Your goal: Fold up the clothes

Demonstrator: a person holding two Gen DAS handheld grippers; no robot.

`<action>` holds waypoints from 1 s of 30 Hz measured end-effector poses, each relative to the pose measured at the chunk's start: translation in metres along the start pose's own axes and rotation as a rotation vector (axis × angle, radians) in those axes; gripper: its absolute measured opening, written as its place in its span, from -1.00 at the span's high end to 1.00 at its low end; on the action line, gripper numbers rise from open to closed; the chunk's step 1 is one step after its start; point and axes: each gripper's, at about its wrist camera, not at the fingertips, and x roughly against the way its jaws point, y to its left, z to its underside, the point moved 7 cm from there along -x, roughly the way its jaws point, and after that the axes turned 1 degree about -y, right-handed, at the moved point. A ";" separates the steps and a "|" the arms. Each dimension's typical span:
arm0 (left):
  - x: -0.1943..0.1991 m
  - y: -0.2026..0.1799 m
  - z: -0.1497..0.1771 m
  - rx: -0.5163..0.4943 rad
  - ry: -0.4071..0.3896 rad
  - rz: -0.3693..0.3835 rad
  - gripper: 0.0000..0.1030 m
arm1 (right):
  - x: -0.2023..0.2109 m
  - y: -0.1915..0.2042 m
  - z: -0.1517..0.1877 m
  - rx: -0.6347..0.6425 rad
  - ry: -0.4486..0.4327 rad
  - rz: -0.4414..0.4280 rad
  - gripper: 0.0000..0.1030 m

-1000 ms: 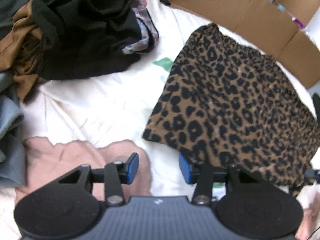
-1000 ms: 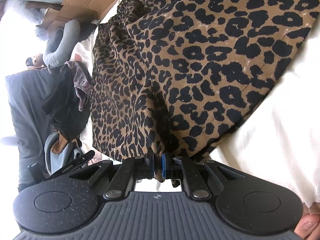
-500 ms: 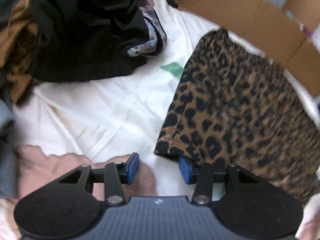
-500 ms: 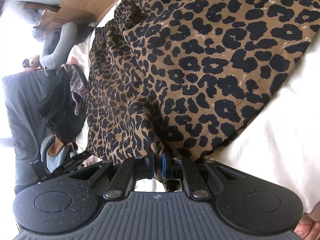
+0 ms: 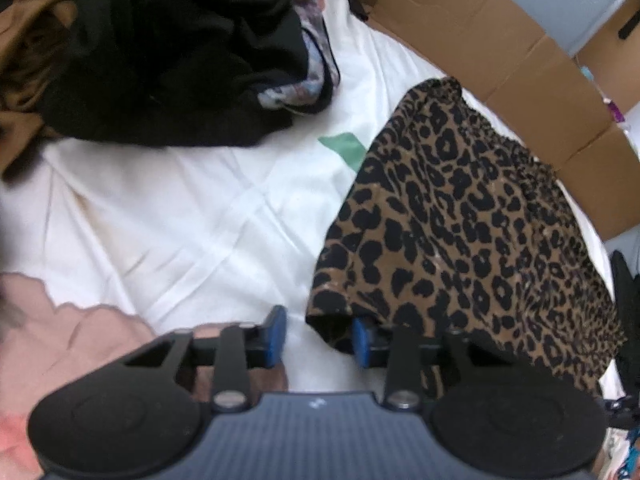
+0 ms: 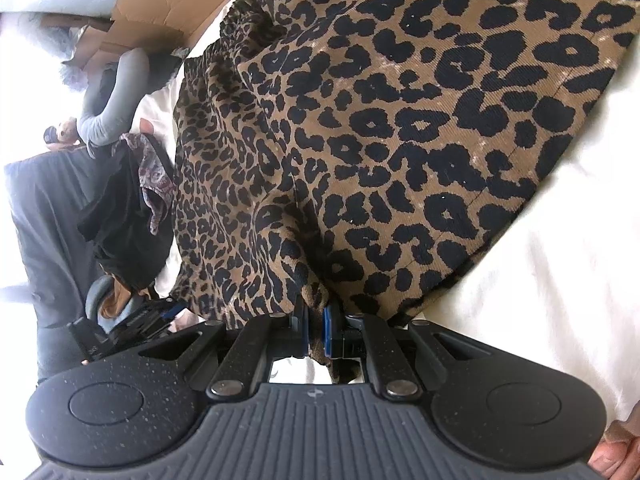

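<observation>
While the left gripper (image 5: 318, 336) closes on the near corner of the leopard skirt (image 5: 460, 232), pads seemingly not yet pinching, the right gripper (image 6: 316, 330) clamps another hem corner. Soft and limp on the white sheet (image 5: 180, 216), it needs corner holds. Only the left view shows the dark clothes pile (image 5: 168, 48).

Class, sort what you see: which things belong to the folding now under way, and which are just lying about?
In use: leopard-print garment; right gripper, shut on its hem; left gripper, closing at its corner.
Lying about: black clothes pile; cardboard box; pink cloth.
</observation>
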 end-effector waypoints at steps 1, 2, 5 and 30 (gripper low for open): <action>-0.002 0.000 -0.001 -0.007 0.006 -0.005 0.91 | 0.000 0.000 -0.001 -0.006 -0.001 -0.004 0.91; -0.001 -0.001 -0.003 -0.013 0.006 -0.011 0.94 | 0.001 0.001 -0.001 -0.010 -0.003 -0.008 0.91; 0.011 -0.002 -0.010 -0.059 -0.011 -0.032 0.97 | 0.004 0.003 -0.004 -0.011 -0.011 -0.009 0.91; 0.050 -0.015 -0.046 -0.232 -0.073 -0.154 0.97 | -0.041 0.016 0.039 0.057 0.180 0.010 0.92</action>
